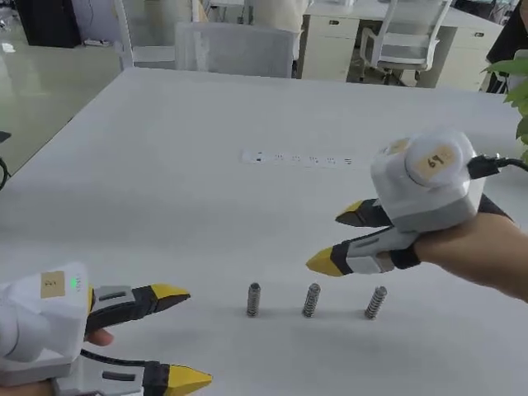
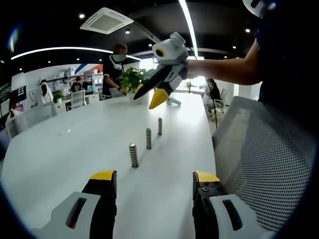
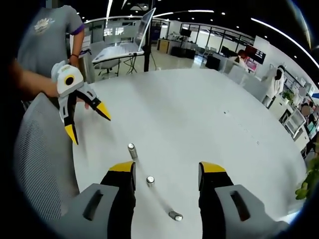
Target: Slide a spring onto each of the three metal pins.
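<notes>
Head view: three springs (image 1: 311,300) stand upright in a row on the tabletop (image 1: 206,165), left tongs (image 1: 188,337) and right tongs (image 1: 330,240) both spread, empty; right gripper view reveals shiny pin tops (image 3: 150,179).

We are looking down on a white tabletop (image 1: 165,165) that is carrying three coiled springs, standing upright in a row near our edge: the left spring (image 1: 253,299), the middle spring (image 1: 311,300) and the right spring (image 1: 375,303). Farther back, a pale strip (image 1: 297,158) is lying flat on it.
</notes>
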A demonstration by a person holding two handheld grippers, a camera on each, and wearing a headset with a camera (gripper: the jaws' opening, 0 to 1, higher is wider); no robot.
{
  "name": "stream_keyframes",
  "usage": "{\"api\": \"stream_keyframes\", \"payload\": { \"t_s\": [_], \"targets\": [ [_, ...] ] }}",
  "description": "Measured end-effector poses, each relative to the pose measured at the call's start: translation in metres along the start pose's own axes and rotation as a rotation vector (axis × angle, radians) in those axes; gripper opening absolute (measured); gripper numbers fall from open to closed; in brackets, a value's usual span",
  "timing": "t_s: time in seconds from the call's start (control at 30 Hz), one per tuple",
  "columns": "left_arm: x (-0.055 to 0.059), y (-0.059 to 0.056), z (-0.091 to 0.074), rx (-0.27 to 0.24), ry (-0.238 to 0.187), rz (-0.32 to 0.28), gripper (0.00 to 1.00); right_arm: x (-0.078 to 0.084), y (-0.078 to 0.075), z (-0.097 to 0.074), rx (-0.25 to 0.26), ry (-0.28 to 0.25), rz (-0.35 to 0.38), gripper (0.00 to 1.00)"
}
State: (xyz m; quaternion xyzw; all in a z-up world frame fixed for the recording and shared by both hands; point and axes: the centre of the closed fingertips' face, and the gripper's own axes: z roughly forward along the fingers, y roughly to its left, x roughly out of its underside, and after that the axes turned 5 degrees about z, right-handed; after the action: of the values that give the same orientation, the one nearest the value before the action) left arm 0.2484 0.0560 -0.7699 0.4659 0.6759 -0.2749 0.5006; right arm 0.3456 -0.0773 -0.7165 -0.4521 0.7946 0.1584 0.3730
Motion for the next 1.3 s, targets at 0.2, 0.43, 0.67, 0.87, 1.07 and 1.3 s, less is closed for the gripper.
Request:
{"api": "stream_keyframes", "payload": {
  "t_s": [0.2,0.43,0.67,0.87,1.07,1.3],
  "targets": [
    [-0.004,0.001,0.000,-0.005,-0.002,0.003,0.58,0.012,-0.012,-0.017,0.038,-0.020,0.025,0.50],
    [-0.007,0.003,-0.002,-0.019,-0.009,-0.003,0.58,0.025,-0.022,-0.037,0.079,-0.076,0.060,0.52],
    [-0.011,0.000,-0.002,-0.025,-0.011,-0.007,0.59,0.041,-0.023,-0.051,0.106,-0.135,0.101,0.54],
    [-0.011,-0.001,-0.004,-0.032,-0.011,-0.010,0.59,0.056,-0.022,-0.057,0.129,-0.200,0.150,0.55],
    [-0.013,-0.005,-0.003,-0.035,-0.018,-0.016,0.59,0.074,-0.017,-0.062,0.145,-0.251,0.178,0.56],
    [-0.010,-0.008,-0.002,-0.036,-0.015,-0.026,0.60,0.097,-0.006,-0.064,0.124,-0.277,0.196,0.58]
  ]
}}
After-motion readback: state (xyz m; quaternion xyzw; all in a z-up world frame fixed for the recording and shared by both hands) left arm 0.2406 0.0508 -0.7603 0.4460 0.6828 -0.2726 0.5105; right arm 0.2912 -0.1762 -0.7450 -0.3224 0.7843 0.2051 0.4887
